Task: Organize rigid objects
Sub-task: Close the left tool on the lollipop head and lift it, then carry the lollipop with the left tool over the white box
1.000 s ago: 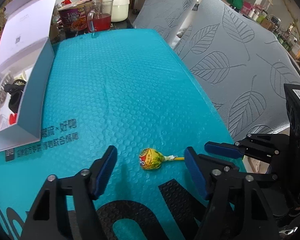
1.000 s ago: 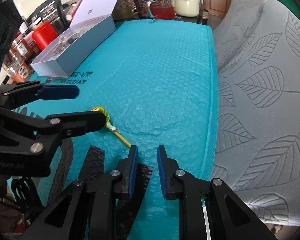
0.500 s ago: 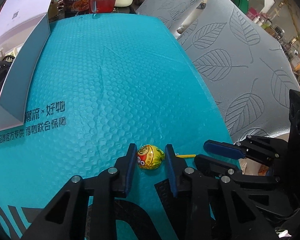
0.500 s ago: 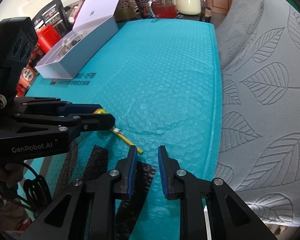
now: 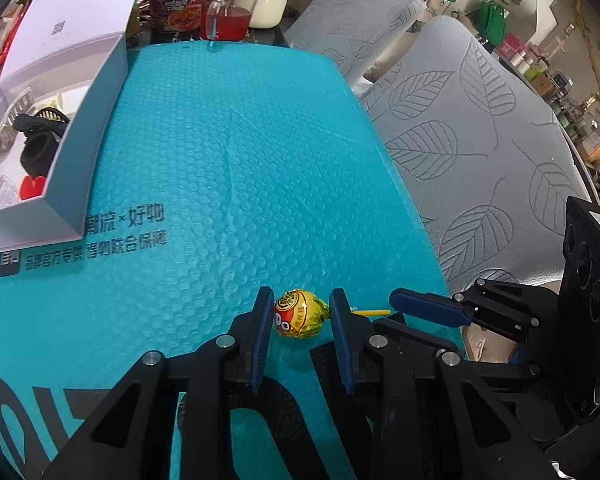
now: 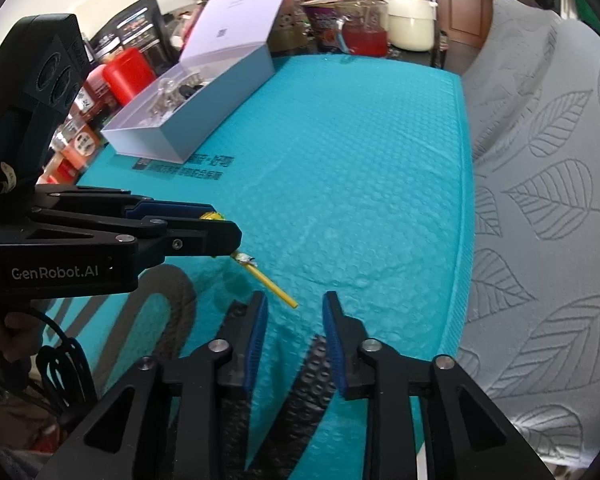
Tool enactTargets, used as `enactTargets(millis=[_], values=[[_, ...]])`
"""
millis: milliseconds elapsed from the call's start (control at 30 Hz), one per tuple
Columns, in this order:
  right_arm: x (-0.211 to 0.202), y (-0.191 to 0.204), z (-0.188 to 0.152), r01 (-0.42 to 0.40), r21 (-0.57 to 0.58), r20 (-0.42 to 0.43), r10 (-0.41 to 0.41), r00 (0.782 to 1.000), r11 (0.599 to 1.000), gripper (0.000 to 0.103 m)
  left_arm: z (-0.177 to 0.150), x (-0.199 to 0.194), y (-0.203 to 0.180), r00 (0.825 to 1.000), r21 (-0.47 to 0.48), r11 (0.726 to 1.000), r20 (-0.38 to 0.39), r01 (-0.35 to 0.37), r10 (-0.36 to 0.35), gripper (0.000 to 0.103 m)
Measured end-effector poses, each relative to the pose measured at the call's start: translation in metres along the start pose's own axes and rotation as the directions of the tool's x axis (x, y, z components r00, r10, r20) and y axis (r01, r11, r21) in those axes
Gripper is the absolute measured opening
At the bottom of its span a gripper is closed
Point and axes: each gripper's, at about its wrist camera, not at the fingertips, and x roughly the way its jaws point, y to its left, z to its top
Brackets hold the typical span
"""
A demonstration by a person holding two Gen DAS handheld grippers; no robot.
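A lollipop (image 5: 300, 314) in a yellow wrapper with a yellow stick (image 6: 267, 281) is between the blue pads of my left gripper (image 5: 301, 310), which is shut on its head, low over the teal bubble mailer (image 5: 240, 160). In the right wrist view only the stick and a bit of wrapper show past the left gripper (image 6: 216, 226). My right gripper (image 6: 293, 308) is slightly open and empty, just right of the stick's end. An open white box (image 5: 60, 128) with several items stands at the left and shows in the right wrist view (image 6: 204, 92).
Grey leaf-patterned cushions (image 5: 480, 128) lie along the mailer's right edge. A noodle cup (image 5: 176, 6), a glass mug of red liquid (image 5: 228, 12) and a cream pot (image 5: 270, 0) stand at the far end. Red containers (image 6: 126, 74) stand beyond the box.
My left gripper closed from wide open onto the lollipop head. My right gripper opened a little from nearly shut.
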Motion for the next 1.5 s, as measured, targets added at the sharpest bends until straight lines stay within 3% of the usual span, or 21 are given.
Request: enactTargets(millis=[133, 633, 1133, 1500], values=[[-0.009, 0.009, 0.005, -0.020, -0.033, 0.021, 0.020, 1.000, 0.999, 0.010, 0.000, -0.015, -0.004, 1.000, -0.014, 1.000, 0.023, -0.021, 0.021, 0.028], [-0.048, 0.048, 0.039, -0.114, -0.142, 0.078, 0.126, 0.989, 0.983, 0.008, -0.006, -0.096, -0.001, 0.980, -0.114, 0.988, 0.158, -0.103, 0.120, 0.028], [-0.047, 0.108, 0.096, -0.181, -0.276, 0.095, 0.214, 0.972, 0.944, 0.008, 0.005, -0.159, 0.043, 0.939, -0.195, 0.960, 0.240, -0.202, 0.246, 0.028], [-0.020, 0.139, 0.138, -0.180, -0.302, 0.087, 0.215, 0.973, 0.936, 0.008, 0.028, -0.165, 0.091, 0.935, -0.196, 0.958, 0.246, -0.210, 0.255, 0.028]])
